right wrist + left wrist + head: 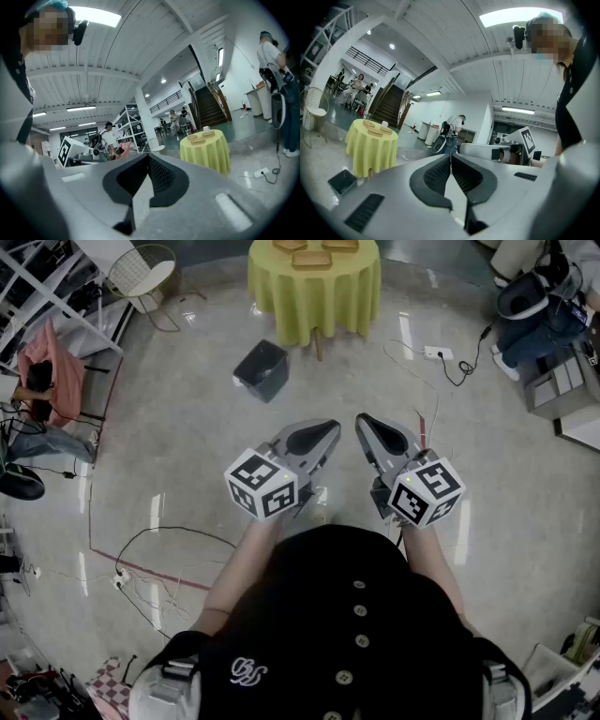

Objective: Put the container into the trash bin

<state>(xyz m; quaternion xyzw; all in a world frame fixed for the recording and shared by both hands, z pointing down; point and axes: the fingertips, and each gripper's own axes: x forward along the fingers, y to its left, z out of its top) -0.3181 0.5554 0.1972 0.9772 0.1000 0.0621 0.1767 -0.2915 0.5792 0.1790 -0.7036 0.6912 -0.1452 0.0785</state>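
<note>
Black buttoned top (349, 615) is filling the bottom of the head view, with both forearms reaching forward from it. At left, the left hand-held gripper (328, 432) is pointing level above the floor (187, 446), its jaws clenched together with nothing between them. Beyond it, the dark trash bin (261, 369) is standing on the floor, just off the near left edge of the round yellow-draped surface (281, 296). Flat tan containers (312, 259) are lying on that surface toward its middle, with a white cup (384, 124) standing beside them. At right, the right hand-held gripper (364, 423) is pointing level too, jaws clenched and empty, well apart from the containers and the trash bin.
</note>
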